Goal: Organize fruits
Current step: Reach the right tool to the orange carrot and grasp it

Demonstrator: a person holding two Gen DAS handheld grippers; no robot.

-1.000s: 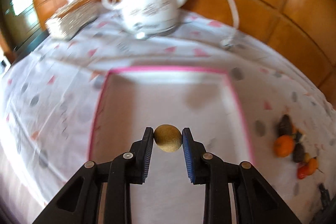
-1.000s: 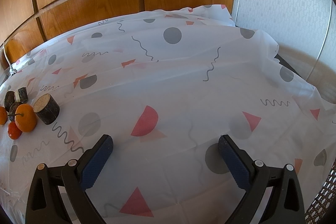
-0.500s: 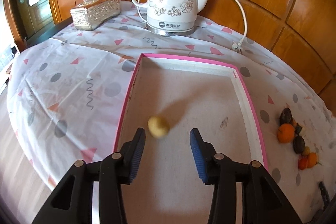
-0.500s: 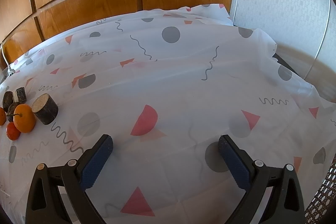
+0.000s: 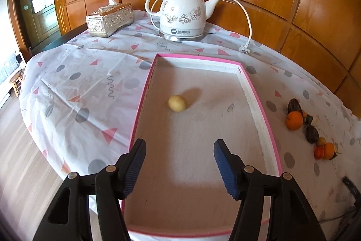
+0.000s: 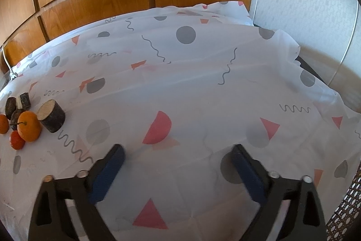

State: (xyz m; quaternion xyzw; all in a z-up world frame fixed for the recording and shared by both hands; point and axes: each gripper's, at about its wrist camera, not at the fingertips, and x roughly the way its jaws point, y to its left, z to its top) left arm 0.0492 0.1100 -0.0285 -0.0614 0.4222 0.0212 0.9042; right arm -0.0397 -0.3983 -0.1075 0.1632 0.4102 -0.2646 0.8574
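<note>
On the patterned tablecloth (image 5: 94, 83) the pink-rimmed tray (image 5: 141, 103) holds one small yellow fruit (image 5: 177, 103), which could roll if the tray is bumped, while the other fruits (image 6: 27, 125) wait outside; the left gripper (image 5: 179, 159), clamped on that fruit a second ago, now gapes empty, and the right gripper (image 6: 178, 164) stays spread

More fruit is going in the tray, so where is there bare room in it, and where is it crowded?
The pink-rimmed tray holds only one yellow fruit, left of centre; the floor toward the far wall and before the left gripper is bare. Crowded: the fruit cluster on the cloth right of the tray.
</note>
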